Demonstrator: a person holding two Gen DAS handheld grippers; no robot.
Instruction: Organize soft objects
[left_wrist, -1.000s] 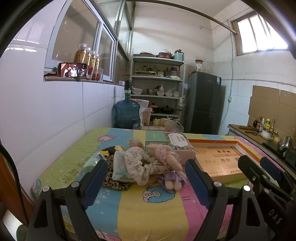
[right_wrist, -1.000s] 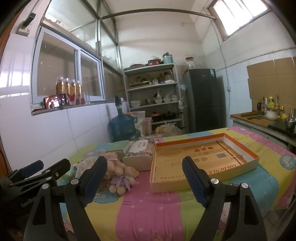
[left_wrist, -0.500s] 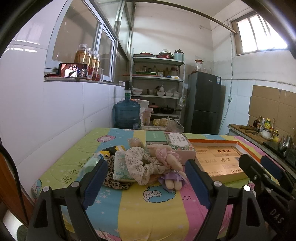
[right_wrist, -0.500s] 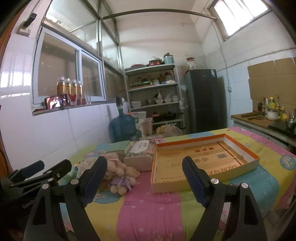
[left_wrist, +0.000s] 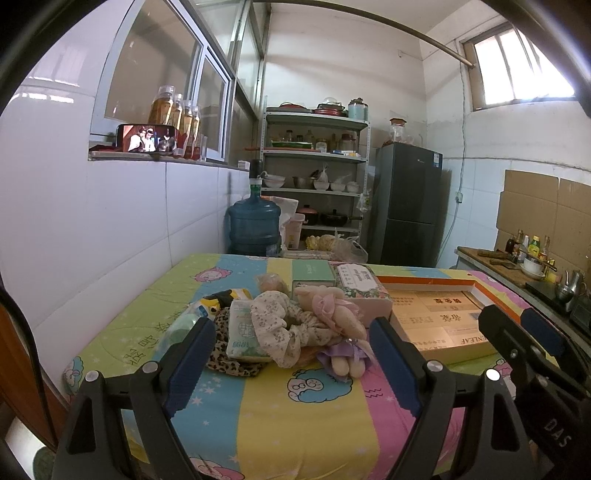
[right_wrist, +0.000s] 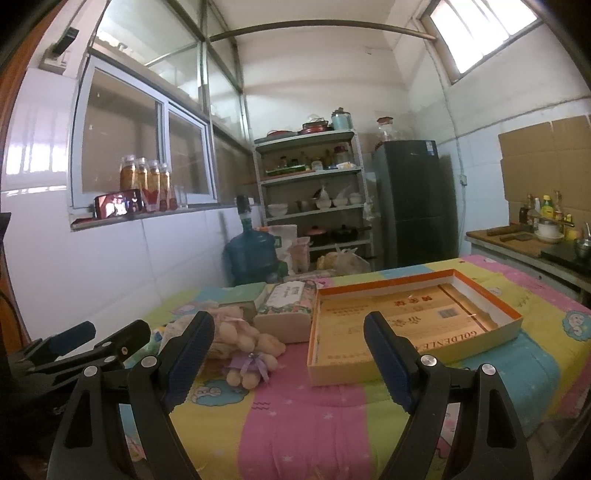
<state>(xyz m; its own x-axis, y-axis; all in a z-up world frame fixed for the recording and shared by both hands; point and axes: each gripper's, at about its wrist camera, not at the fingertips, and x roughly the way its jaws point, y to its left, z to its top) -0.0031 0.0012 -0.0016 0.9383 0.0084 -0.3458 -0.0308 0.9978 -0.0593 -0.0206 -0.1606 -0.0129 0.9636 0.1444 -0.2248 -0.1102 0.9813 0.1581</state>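
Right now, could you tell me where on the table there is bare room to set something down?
The shallow orange-rimmed box is empty inside. The striped cloth lies bare between the open left tongs and the pile, and in front of the open right tongs. It is crowded where the plush doll, scrunchies and tissue packs heap together, left of the box.

"GOLDENLEAF" upside down on shallow box (right_wrist: 454, 334) floor; "DAS" on right claw (left_wrist: 524, 330) body

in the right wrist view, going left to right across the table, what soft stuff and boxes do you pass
plush bunny → floral tissue pack → open orange-rimmed box
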